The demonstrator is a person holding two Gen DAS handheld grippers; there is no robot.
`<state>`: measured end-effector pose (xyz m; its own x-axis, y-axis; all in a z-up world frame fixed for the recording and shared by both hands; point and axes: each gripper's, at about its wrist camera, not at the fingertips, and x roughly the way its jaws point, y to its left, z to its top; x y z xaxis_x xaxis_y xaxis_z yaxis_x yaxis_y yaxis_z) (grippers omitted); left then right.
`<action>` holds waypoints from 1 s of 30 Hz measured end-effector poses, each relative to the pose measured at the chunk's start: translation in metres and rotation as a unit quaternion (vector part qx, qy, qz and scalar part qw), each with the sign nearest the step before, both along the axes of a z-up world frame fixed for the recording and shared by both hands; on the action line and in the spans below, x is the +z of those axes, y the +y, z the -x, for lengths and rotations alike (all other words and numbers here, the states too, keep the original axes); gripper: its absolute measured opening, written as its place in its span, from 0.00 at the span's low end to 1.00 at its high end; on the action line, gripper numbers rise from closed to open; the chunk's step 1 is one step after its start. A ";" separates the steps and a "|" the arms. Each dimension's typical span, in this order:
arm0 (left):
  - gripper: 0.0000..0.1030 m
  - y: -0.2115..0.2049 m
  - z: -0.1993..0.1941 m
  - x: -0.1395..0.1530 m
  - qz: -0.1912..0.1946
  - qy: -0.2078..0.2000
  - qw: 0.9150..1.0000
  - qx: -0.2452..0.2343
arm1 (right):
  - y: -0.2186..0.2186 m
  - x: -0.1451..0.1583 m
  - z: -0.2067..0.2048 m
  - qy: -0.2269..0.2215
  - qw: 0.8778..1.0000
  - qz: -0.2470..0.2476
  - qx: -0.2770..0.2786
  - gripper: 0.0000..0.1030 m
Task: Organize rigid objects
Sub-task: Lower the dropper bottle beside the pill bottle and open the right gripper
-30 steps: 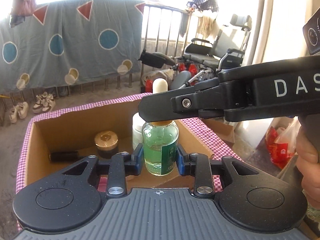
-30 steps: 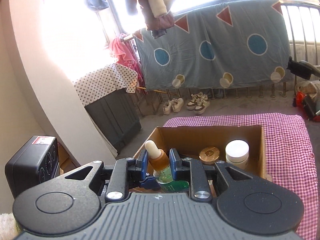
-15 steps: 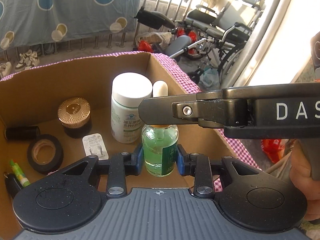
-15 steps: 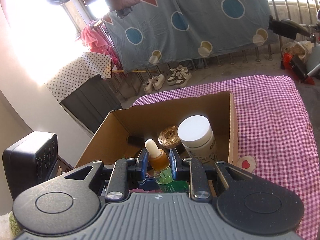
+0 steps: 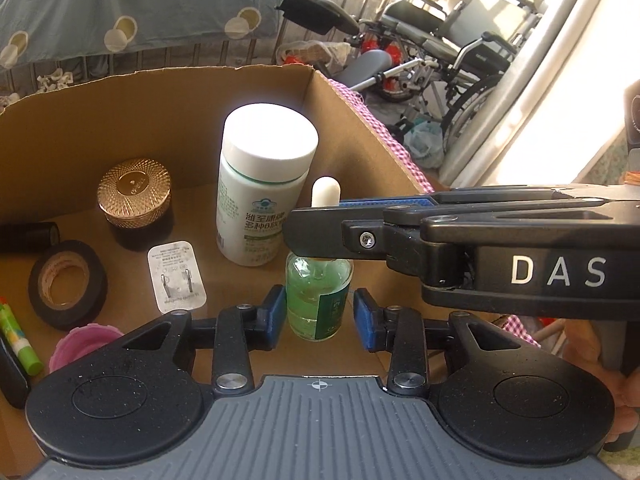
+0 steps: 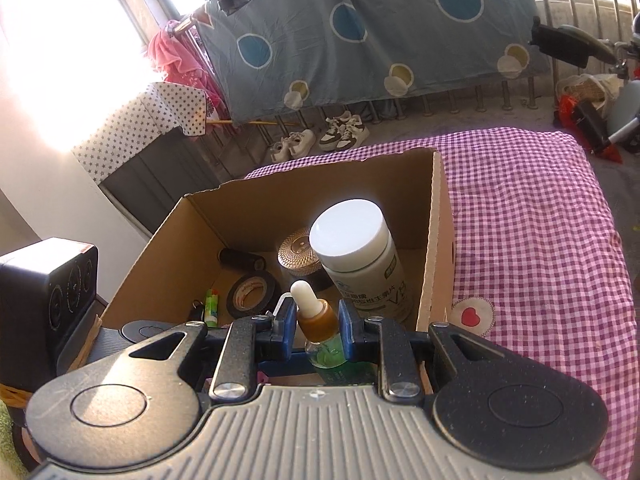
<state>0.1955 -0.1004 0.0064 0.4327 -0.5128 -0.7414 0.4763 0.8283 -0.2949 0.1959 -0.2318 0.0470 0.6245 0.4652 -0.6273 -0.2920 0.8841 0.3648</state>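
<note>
A green glass dropper bottle (image 5: 319, 300) with an amber collar and white bulb stands upright inside the cardboard box (image 5: 120, 120), near its front right corner. My left gripper (image 5: 320, 316) is open around the bottle's body, with a small gap on each side. My right gripper (image 6: 318, 326) has also opened: its pads stand a little apart from the amber collar (image 6: 317, 322) on both sides. In the left wrist view the right gripper reaches in from the right and hides the bottle's neck.
In the box stand a white supplement bottle (image 5: 264, 184), a gold-lidded jar (image 5: 135, 194), a black tape roll (image 5: 66, 284), a blister pack (image 5: 176, 276), a pink cup (image 5: 86, 344), a green tube (image 5: 18, 344) and a black cylinder (image 5: 28, 236). The box sits on a pink checked cloth (image 6: 532, 232).
Both grippers lowered the dropper bottle into the box. Both grippers, shut on it before, have opened off the bottle.
</note>
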 end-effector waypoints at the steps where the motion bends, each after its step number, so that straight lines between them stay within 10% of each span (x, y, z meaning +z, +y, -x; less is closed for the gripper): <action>1: 0.36 0.000 0.000 0.000 -0.001 0.000 1.000 0.001 | 0.003 0.000 0.000 0.000 1.000 0.007 0.003 0.24; 13: 0.36 -0.002 -0.002 -0.002 0.000 0.001 1.000 0.001 | 0.027 0.001 0.000 -0.007 0.996 0.092 0.018 0.25; 23: 0.37 0.000 -0.001 -0.001 0.001 -0.005 1.000 0.001 | 0.016 0.008 0.002 -0.010 0.998 0.065 0.003 0.27; 30: 0.71 0.001 0.023 0.019 -0.011 -0.072 0.997 -0.008 | -0.010 0.034 0.035 -0.040 0.998 -0.013 -0.043 0.27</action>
